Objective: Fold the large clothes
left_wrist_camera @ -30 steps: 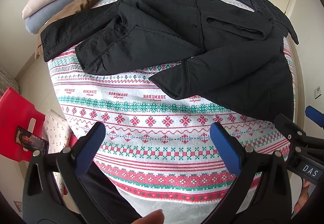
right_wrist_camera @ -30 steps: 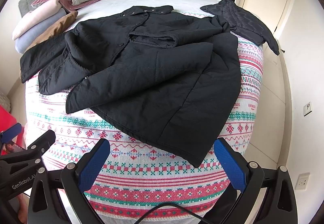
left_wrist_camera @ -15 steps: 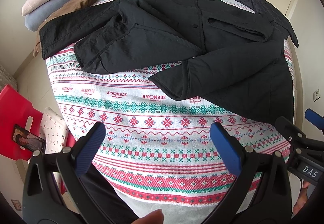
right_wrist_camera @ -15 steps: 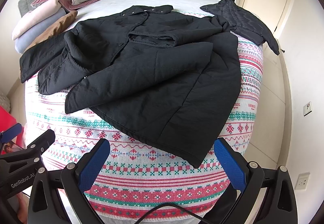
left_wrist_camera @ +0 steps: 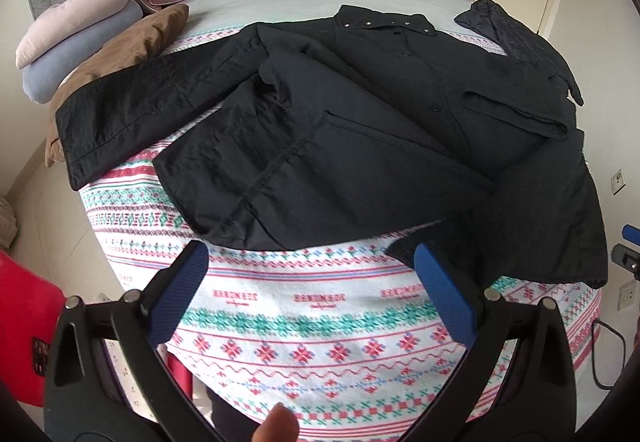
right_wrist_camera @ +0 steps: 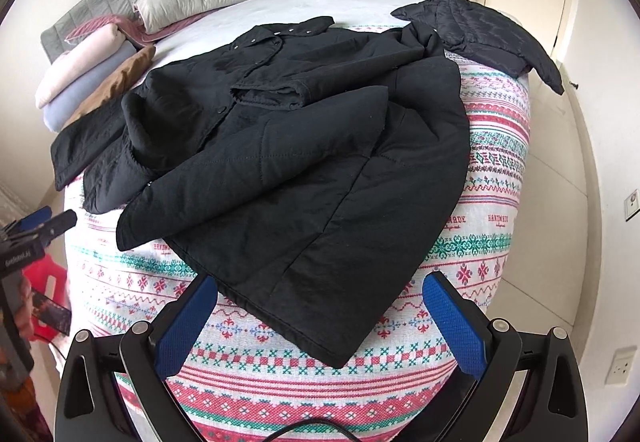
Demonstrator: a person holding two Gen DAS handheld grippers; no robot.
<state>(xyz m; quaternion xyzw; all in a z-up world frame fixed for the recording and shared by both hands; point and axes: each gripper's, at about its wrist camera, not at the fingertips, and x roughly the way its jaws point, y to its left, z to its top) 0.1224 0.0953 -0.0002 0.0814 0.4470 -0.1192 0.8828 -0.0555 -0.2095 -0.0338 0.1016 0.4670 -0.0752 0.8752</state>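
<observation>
A large black quilted jacket [left_wrist_camera: 360, 130] lies spread on a patterned red, green and white blanket [left_wrist_camera: 304, 326] on the bed. One sleeve stretches to the left, the other is folded across the front. It also shows in the right wrist view [right_wrist_camera: 296, 170]. My left gripper [left_wrist_camera: 312, 274] is open and empty, just short of the jacket's lower front hem. My right gripper [right_wrist_camera: 320, 306] is open and empty, with the jacket's lower right corner lying between its fingers' line, not gripped.
A second black quilted garment [right_wrist_camera: 484, 30] lies at the far right of the bed. Folded blankets and pillows [left_wrist_camera: 88, 26] are stacked at the bed's head on the left. A red chair [left_wrist_camera: 24, 330] stands by the bed's left side.
Both grippers have moved forward toward the jacket, which now fills more of each view. The jacket has not moved. Both grippers stay open.
</observation>
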